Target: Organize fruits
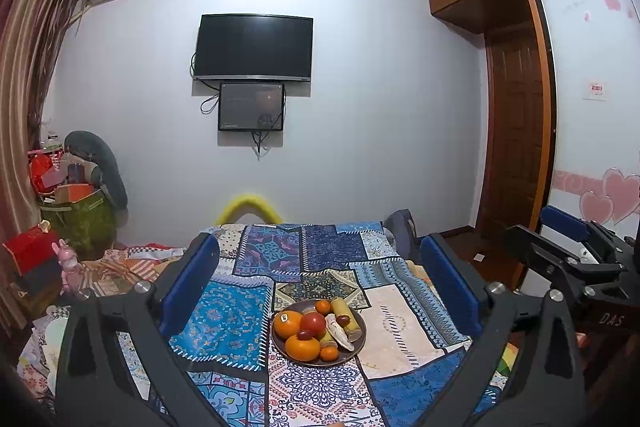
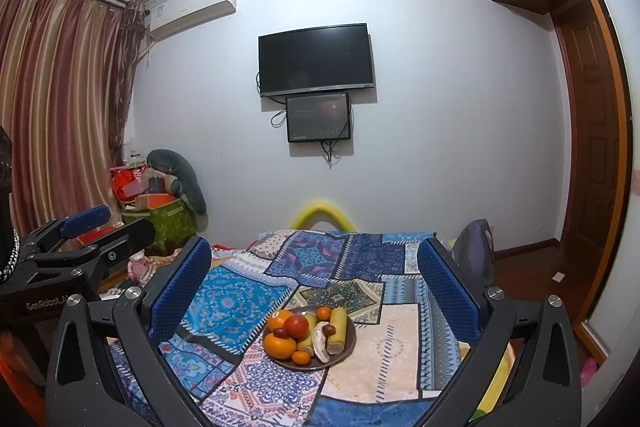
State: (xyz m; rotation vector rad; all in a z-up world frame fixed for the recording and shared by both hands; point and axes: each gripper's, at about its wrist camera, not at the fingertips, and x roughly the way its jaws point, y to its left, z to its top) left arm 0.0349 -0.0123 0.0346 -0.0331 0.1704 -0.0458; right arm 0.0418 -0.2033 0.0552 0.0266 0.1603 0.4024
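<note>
Both grippers, left and right, hang spread and empty above the plate; the round orange looks firm but roll-prone, so pinch its middle

A round brown plate piled with oranges, a red tomato and yellow sugarcane pieces rests on the blue patchwork bedspread, framed between the right gripper's wide-apart blue-padded jaws.

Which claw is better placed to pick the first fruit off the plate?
Neither clearly. Both the left claw and right claw are open, empty and raised, with the plate framed between their fingers. The right is perhaps slightly better: the plate sits more centred in its view.
</note>
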